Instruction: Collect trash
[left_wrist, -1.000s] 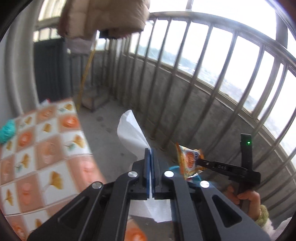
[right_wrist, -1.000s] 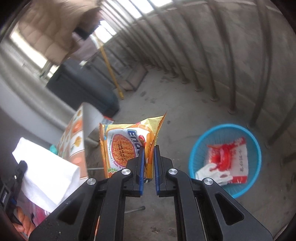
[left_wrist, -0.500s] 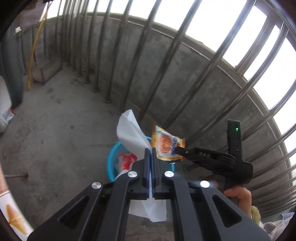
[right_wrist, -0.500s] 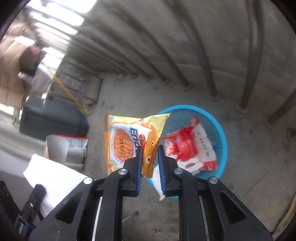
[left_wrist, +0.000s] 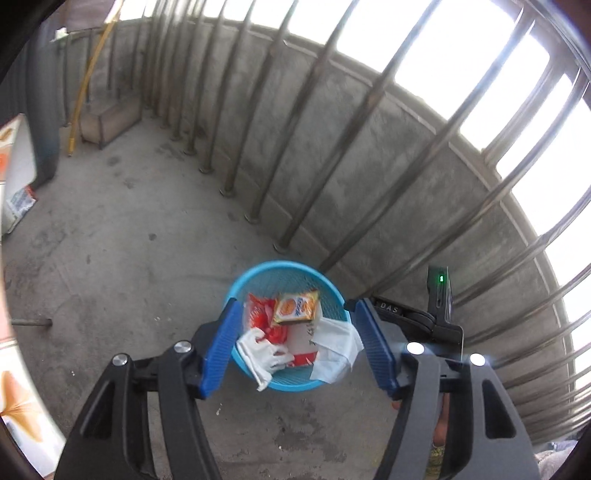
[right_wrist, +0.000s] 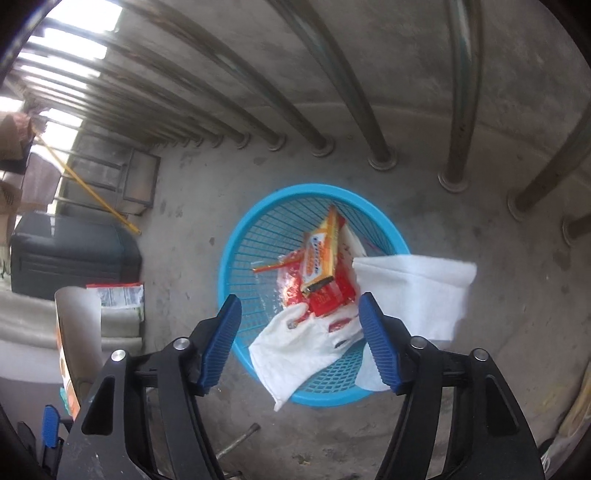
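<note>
A blue mesh basket (left_wrist: 258, 271) (right_wrist: 258, 210) stands on the concrete floor by the railing. In it lie an orange noodle packet (left_wrist: 295, 307) (right_wrist: 321, 254), a red wrapper (left_wrist: 260, 314) (right_wrist: 328, 295) and a white glove (left_wrist: 264, 354) (right_wrist: 295, 347) draped over the near rim. A white tissue (left_wrist: 338, 345) (right_wrist: 417, 291) hangs over the basket's right rim. My left gripper (left_wrist: 295, 354) is open and empty above the basket. My right gripper (right_wrist: 299, 343) is open and empty above it too; it shows in the left wrist view (left_wrist: 402, 314).
Metal railing bars (left_wrist: 332, 147) and a low concrete wall stand just behind the basket. A patterned table edge (left_wrist: 14, 387) is at the left. A dark bin (right_wrist: 74, 254), a yellow pole (right_wrist: 92, 192) and a wooden box (left_wrist: 107, 122) stand farther off.
Both grippers opened above the basket. The noodle packet dropped from the right gripper into the basket and the tissue dropped from the left one onto its rim.
</note>
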